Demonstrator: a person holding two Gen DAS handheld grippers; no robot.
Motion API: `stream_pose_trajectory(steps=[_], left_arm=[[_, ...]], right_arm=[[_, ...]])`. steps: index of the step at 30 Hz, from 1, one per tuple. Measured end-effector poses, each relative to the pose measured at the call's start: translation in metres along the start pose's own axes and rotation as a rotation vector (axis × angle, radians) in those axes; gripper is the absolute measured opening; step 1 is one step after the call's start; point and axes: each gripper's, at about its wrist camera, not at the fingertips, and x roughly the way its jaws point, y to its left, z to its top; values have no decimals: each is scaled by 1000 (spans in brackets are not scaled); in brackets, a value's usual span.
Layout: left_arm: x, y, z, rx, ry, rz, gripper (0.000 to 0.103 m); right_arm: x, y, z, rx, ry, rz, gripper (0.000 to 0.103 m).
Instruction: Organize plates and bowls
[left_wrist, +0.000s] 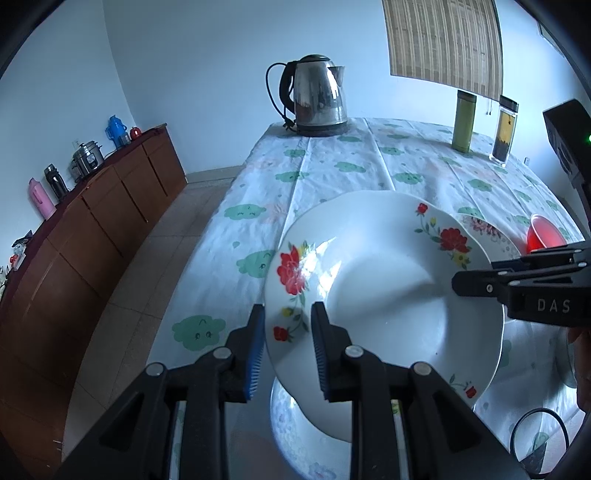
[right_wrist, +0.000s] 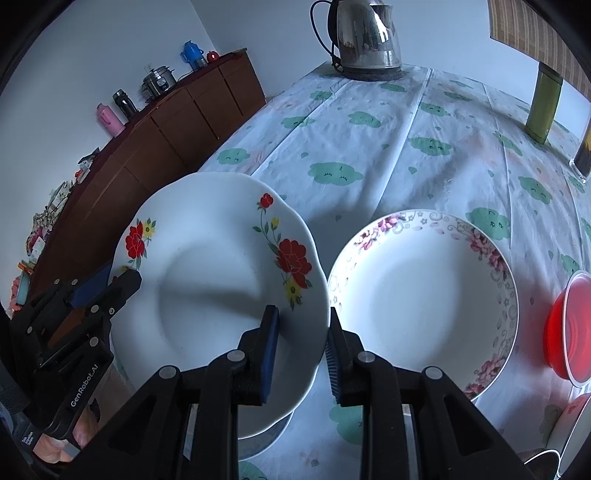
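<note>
Left wrist view: white scalloped plate with red flowers (left_wrist: 384, 295), centre frame, tilted above the tablecloth (left_wrist: 332, 162). Left gripper (left_wrist: 288, 332) pinching its near rim.

Right wrist view: same plate at left, beside a pink-flowered plate (right_wrist: 424, 295). Right gripper (right_wrist: 303, 339) straddling its right rim; whether clamped, cannot tell.

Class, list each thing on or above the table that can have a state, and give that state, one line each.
red-flower plate: lifted, tilted, rim between the jaws of both grippers
left gripper: jaws straddle the plate's rim, gap visible
right gripper: jaws straddle the opposite rim, gap visible
pink-flower plate: flat on the table, empty
kettle: upright, lid shut
green flask: upright, capped
</note>
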Motion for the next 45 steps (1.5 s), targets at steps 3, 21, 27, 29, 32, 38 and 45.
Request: stream_pose_trajectory(steps=[3,21,27,29,32,38,45], left_arm=[[-1,1,-3,-4,1,1,23],[-4,3,-18,-12,4,2,23],[-4,5,-24,-20,8,-1,23],[-4,6,-25,-23,10,-1,23],[-4,6,-27,-26,12,-1,22],[-4,8,-29,-30,12,-4,23],[-3,8,-33,-33,16,-5,23]], right_arm=[[1,1,-3,-5,5,2,26],[9,6,-21,-18,43,12,28],[11,9,-25,-22,50,16,28],[12,10,-27,-25,51,17,28],[13,12,-29,-31,53,17,28],[15,13,-31,-33,58,20,28],[16,14,-35,-41,65,19,28]])
